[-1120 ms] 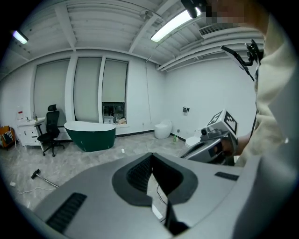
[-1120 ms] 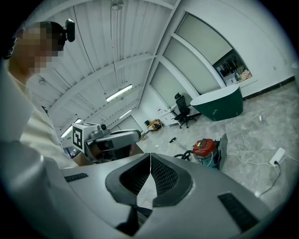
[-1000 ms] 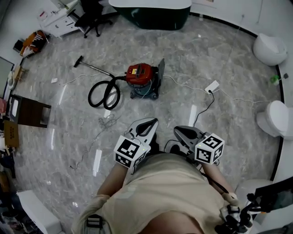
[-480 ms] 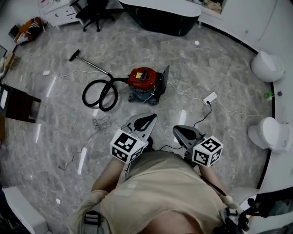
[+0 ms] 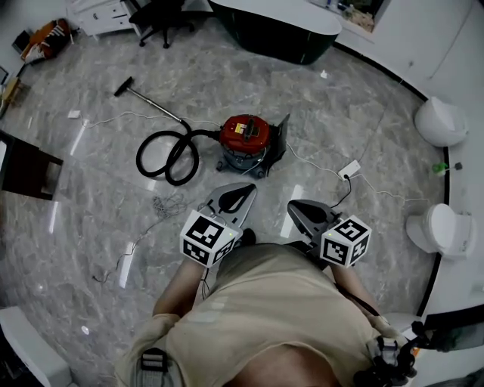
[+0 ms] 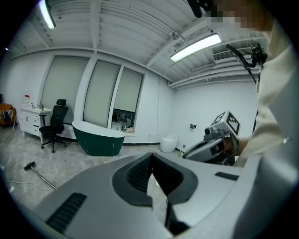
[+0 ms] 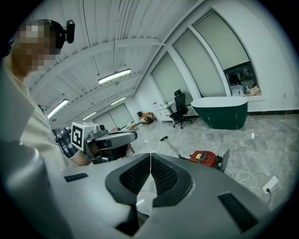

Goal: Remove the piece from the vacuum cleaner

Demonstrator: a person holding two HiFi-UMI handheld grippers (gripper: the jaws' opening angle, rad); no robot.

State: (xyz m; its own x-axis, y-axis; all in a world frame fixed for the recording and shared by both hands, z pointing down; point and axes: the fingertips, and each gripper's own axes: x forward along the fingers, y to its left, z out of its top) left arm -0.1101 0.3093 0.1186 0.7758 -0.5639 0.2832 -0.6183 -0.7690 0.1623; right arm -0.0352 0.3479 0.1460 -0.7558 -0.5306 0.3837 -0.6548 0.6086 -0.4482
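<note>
A red canister vacuum cleaner (image 5: 246,132) stands on the grey marble floor ahead of me, also seen small in the right gripper view (image 7: 204,158). A dark flap (image 5: 280,134) stands up at its right side. Its black hose (image 5: 168,155) coils to the left and ends in a wand with a floor head (image 5: 123,87). My left gripper (image 5: 240,187) and right gripper (image 5: 292,207) are held at waist height, well short of the vacuum. Both are shut with nothing between the jaws.
A white power strip (image 5: 349,168) and its cable lie right of the vacuum. A tangle of thin wire (image 5: 170,202) lies on the floor at the left. A dark green bathtub (image 5: 276,30) stands at the back, an office chair (image 5: 157,15) left of it, white toilets (image 5: 440,121) at the right wall.
The vacuum cleaner has drawn nearer and shifted slightly right in the head view as I walked toward it. Both grippers stay shut and level in front of me.
</note>
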